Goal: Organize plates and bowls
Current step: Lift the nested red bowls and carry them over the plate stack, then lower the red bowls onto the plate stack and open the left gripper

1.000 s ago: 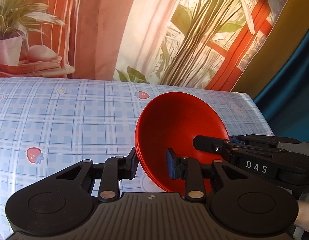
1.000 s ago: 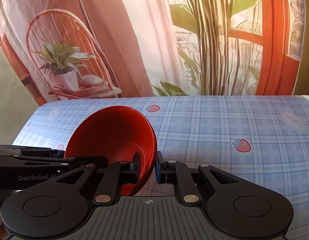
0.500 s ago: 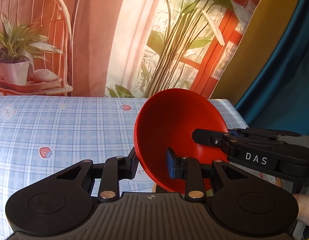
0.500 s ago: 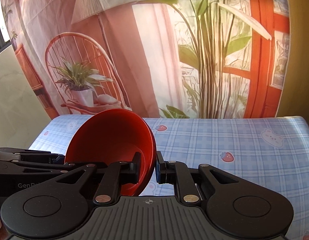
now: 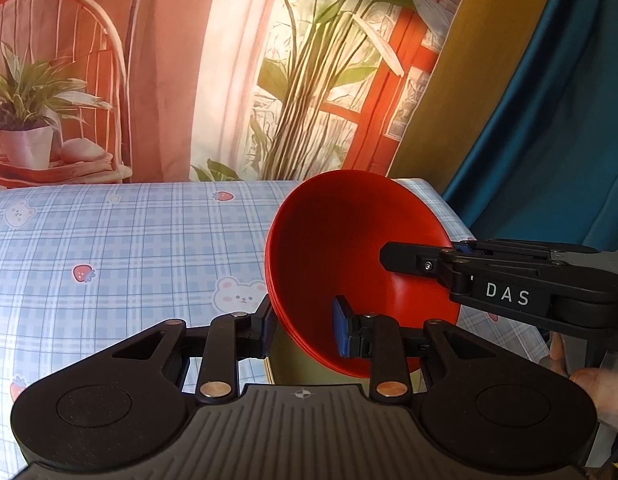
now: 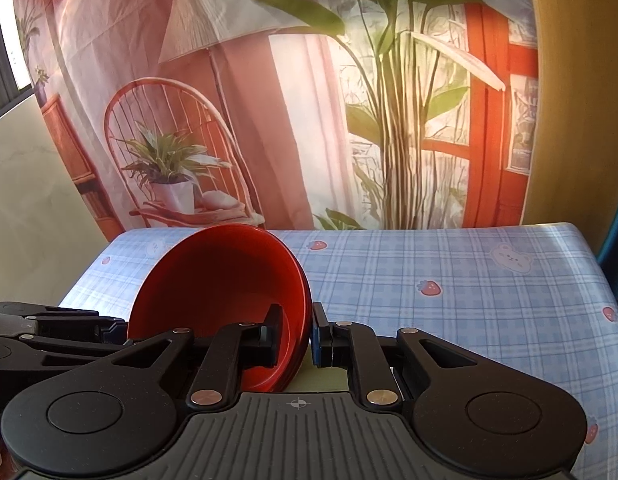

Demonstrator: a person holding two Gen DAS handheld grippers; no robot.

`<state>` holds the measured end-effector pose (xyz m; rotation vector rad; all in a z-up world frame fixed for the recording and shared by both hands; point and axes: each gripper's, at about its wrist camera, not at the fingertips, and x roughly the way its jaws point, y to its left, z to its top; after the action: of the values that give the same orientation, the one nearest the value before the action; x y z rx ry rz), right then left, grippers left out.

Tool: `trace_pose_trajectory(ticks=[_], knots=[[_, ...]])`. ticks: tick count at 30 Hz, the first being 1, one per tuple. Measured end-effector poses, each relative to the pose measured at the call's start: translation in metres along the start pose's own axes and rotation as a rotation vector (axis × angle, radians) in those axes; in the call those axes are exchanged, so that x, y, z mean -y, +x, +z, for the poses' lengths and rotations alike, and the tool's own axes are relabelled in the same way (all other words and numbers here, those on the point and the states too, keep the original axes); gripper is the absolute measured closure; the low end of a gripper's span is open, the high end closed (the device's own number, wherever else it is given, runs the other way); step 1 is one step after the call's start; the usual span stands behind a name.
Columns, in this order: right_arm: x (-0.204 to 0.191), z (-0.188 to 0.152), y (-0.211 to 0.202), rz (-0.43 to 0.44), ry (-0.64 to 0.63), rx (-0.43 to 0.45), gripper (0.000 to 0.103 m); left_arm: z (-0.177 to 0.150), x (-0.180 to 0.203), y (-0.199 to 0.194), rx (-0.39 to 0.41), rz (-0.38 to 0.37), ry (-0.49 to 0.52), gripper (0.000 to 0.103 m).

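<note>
The red bowl (image 5: pixel 349 264) is pinched at its rim by both the left gripper (image 5: pixel 303 330) and the right gripper (image 6: pixel 295 340). Over the last 1 second it has been drawn back beyond the checked table (image 6: pixel 449 292) edge, suggesting transfer elsewhere.

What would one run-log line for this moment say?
left gripper: shut on red bowl rim | right gripper: shut on opposite rim | bowl: tilted, above checked tablecloth
</note>
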<state>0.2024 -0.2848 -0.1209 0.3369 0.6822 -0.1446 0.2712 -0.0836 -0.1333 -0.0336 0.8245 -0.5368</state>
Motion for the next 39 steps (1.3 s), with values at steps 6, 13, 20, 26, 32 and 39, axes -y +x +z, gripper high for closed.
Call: trace_pose_trajectory(ticks=[6, 13, 20, 26, 32, 39], knots=[[0.003, -0.01, -0.006, -0.006, 0.008, -0.008, 0.09, -0.011, 0.005, 0.001, -0.019, -0.009, 0.006, 0.072], [0.005, -0.017, -0.004, -0.008, 0.014, -0.02, 0.09, -0.018, 0.003, 0.006, -0.042, -0.007, 0.003, 0.072], [0.006, -0.024, 0.008, -0.009, 0.018, -0.048, 0.09, -0.023, -0.003, 0.019, -0.072, -0.01, -0.009, 0.072], [0.012, -0.033, 0.018, -0.025, 0.028, -0.076, 0.09, -0.03, -0.001, 0.033, -0.104, -0.017, -0.005, 0.072], [0.02, -0.044, 0.025, -0.038, 0.038, -0.105, 0.09, -0.036, -0.001, 0.046, -0.134, -0.02, 0.0, 0.072], [0.023, -0.058, 0.037, -0.051, 0.045, -0.138, 0.089, -0.038, -0.003, 0.056, -0.158, -0.012, 0.003, 0.072]])
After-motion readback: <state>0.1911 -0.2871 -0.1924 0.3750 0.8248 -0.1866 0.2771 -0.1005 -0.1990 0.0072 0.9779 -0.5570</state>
